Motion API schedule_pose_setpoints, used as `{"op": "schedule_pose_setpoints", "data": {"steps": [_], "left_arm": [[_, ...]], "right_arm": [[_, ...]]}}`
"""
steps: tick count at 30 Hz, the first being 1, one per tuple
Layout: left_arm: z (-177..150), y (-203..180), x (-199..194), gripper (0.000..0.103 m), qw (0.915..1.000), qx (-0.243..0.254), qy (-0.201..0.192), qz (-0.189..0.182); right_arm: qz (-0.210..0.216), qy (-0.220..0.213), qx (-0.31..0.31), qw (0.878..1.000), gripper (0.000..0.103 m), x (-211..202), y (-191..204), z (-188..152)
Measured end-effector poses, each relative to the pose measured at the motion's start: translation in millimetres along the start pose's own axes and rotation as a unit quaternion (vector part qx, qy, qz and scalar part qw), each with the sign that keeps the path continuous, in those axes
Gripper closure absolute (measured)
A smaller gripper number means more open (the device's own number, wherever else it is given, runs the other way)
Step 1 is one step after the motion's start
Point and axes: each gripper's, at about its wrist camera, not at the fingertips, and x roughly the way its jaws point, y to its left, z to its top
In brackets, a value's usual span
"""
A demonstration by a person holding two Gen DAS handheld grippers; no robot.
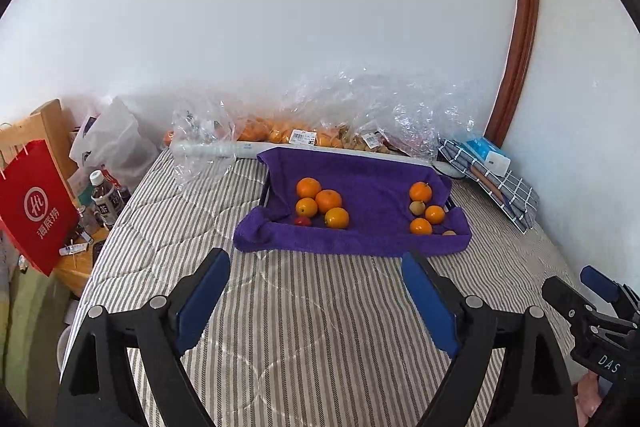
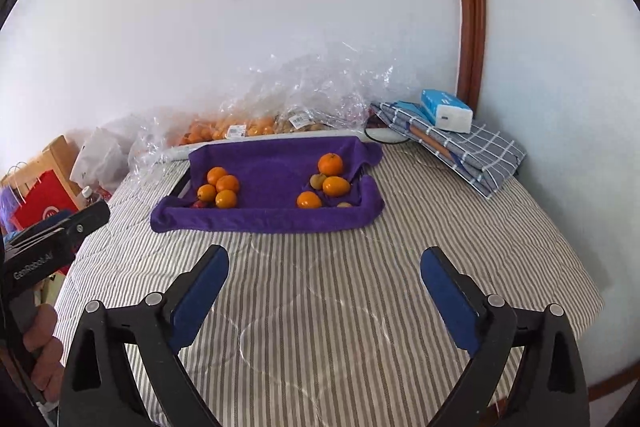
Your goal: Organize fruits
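A tray lined with a purple towel (image 1: 360, 243) (image 2: 264, 219) sits on the striped bed. Its left side holds several oranges (image 1: 328, 201) (image 2: 227, 184) and a small red fruit (image 1: 303, 221). Its right side holds three oranges (image 1: 421, 192) (image 2: 330, 164), a brownish fruit (image 1: 417, 208) (image 2: 318, 180) and another small brown one (image 1: 449, 233). My left gripper (image 1: 316, 261) is open and empty, above the bed in front of the tray. My right gripper (image 2: 324, 259) is open and empty, also short of the tray; it also shows at the right edge of the left wrist view (image 1: 592, 291).
Clear plastic bags of oranges and other fruit (image 1: 280, 131) (image 2: 240, 125) lie along the wall behind the tray. A folded checked cloth (image 2: 472, 147) with a blue-white tissue pack (image 2: 446, 111) sits back right. Left of the bed stand a red paper bag (image 1: 36, 203) and bottles (image 1: 102, 199).
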Motion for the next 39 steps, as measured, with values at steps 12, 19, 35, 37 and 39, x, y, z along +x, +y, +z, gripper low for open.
{"op": "schedule_pose_setpoints", "data": {"steps": [12, 19, 35, 37, 39], "left_arm": [[-9, -9, -27, 0.015, 0.9999, 0.013, -0.004, 0.006], [-11, -15, -28, 0.015, 0.9995, 0.026, -0.007, 0.015], [-12, -17, -24, 0.015, 0.9992, 0.032, -0.006, 0.021], [-12, -16, -23, 0.015, 0.9993, 0.031, -0.005, 0.02], [-12, -16, -23, 0.015, 0.9993, 0.031, -0.005, 0.02]], "right_arm": [[-0.006, -0.011, 0.012, 1.0, 0.007, -31, -9, -9], [-0.016, -0.018, 0.006, 1.0, 0.007, -38, -11, -9], [-0.015, -0.02, 0.014, 1.0, 0.007, -41, -15, -10], [-0.013, -0.019, 0.016, 1.0, 0.007, -40, -16, -11], [-0.015, -0.018, 0.017, 1.0, 0.007, -39, -16, -11]]}}
